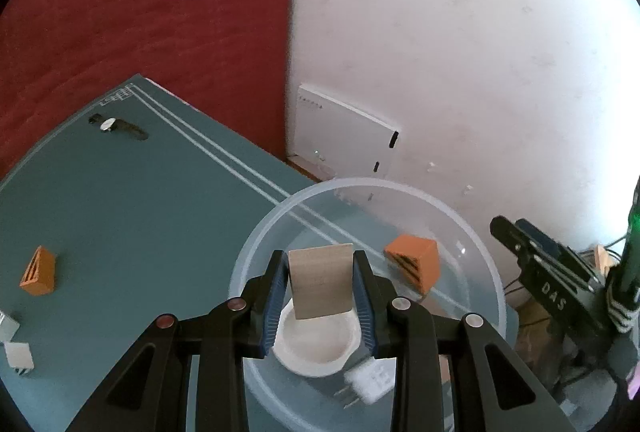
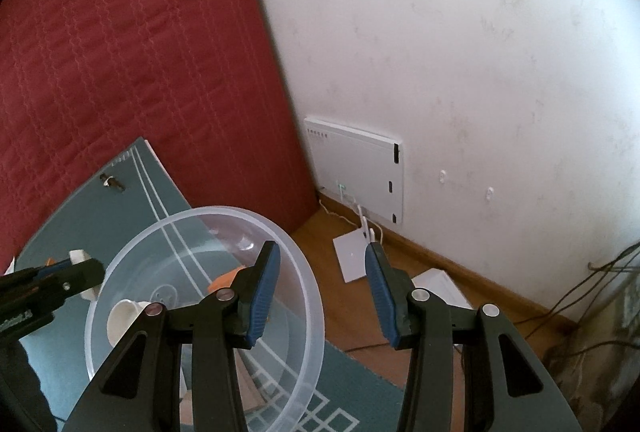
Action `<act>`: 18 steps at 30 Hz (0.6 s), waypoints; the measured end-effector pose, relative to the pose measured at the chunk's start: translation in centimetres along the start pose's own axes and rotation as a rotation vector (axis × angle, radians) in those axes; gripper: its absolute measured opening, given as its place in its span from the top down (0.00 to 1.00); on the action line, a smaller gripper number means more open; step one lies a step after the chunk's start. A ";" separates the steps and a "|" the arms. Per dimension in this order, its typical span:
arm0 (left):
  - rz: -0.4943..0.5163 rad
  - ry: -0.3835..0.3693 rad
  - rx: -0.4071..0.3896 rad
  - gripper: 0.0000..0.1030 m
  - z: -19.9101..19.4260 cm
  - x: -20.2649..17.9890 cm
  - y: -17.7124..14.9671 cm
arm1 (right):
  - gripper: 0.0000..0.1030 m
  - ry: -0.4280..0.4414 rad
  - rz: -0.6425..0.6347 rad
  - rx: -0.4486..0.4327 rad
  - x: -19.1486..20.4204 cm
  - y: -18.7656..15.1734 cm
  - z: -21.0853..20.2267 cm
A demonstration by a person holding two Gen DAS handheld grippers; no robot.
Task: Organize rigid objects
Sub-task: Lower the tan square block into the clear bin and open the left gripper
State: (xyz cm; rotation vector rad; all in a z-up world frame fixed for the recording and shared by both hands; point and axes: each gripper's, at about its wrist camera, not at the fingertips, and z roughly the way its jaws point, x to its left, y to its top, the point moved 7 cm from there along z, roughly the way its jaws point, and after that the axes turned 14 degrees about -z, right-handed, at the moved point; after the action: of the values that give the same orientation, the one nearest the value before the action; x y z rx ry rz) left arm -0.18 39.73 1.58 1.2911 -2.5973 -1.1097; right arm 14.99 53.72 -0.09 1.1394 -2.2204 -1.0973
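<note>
My left gripper (image 1: 321,272) is shut on a pale wooden block (image 1: 320,278), held upright between its blue pads over a clear plastic bowl (image 1: 256,244). In the bowl lie a small white cup (image 1: 316,350), an orange slotted block (image 1: 414,266) and a white plug adapter (image 1: 370,378). My right gripper (image 2: 322,252) stands open at the bowl's (image 2: 200,216) right side. The rim runs under the gap between its fingers, and nothing is gripped. It also shows in the left wrist view as the right gripper (image 1: 520,244) beside the bowl.
On the teal mat (image 1: 140,211) lie an orange triangular piece (image 1: 38,272), a wristwatch (image 1: 116,125) and white plug pieces (image 1: 18,356). A red quilted surface (image 2: 120,51) and a white wall with a white box (image 2: 356,167) stand behind. Cables lie on the wooden floor (image 2: 440,260).
</note>
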 end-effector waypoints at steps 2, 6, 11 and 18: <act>-0.005 -0.011 -0.003 0.60 0.4 -0.2 0.3 | 0.55 0.001 -0.001 0.001 0.1 0.0 0.1; -0.050 0.003 -0.051 0.09 0.2 0.6 0.6 | 0.55 0.004 -0.003 0.001 0.1 0.0 0.1; -0.087 0.032 -0.052 0.09 0.0 2.5 0.8 | 0.55 0.004 -0.005 0.000 0.4 -0.1 0.1; -0.128 0.094 -0.108 0.06 -1.0 5.0 0.8 | 0.55 0.026 -0.030 0.001 1.5 -0.2 0.1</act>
State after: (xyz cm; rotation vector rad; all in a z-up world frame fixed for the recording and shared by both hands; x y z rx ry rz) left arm -3.70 35.88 1.49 1.4649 -2.3833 -1.1595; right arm 14.22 52.47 -0.31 1.1845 -2.1911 -1.0872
